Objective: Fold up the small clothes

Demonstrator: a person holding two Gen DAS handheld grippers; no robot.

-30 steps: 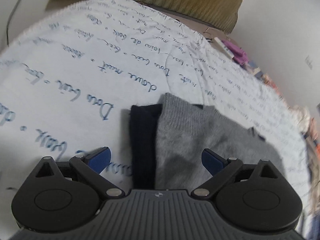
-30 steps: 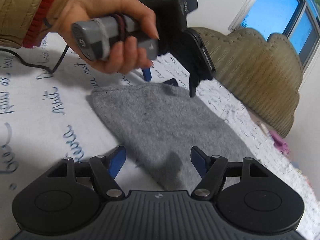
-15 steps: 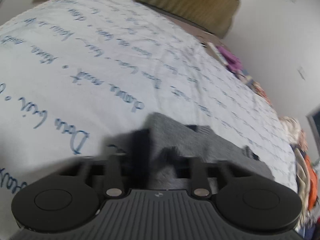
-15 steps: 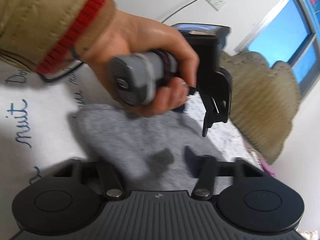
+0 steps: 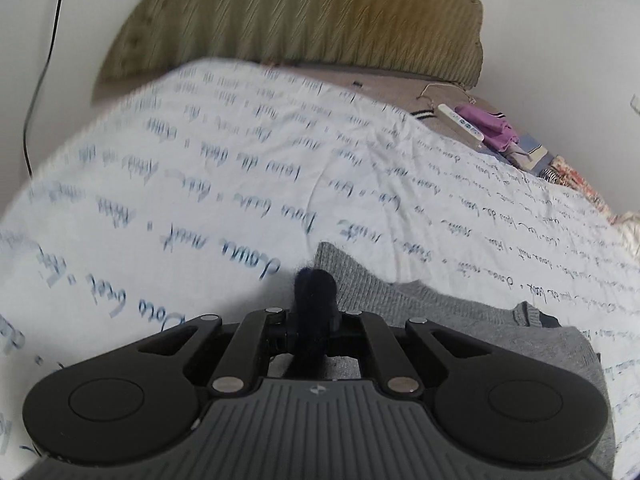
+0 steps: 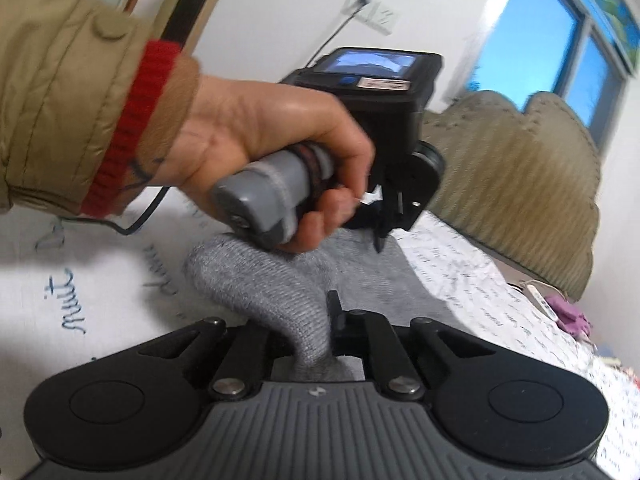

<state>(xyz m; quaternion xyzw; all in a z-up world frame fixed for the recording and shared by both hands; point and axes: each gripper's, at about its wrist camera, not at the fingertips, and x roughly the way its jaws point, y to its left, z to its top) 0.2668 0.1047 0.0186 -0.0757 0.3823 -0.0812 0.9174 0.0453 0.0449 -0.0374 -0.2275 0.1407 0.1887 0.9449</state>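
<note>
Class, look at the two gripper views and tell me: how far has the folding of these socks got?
Done: both grippers have just closed on cloth. In hand: the left gripper pinches the dark sock, and the right gripper pinches one end of the grey sock, lifting it off the bedsheet. Left: no fold shows yet; the ends must be brought together.
</note>
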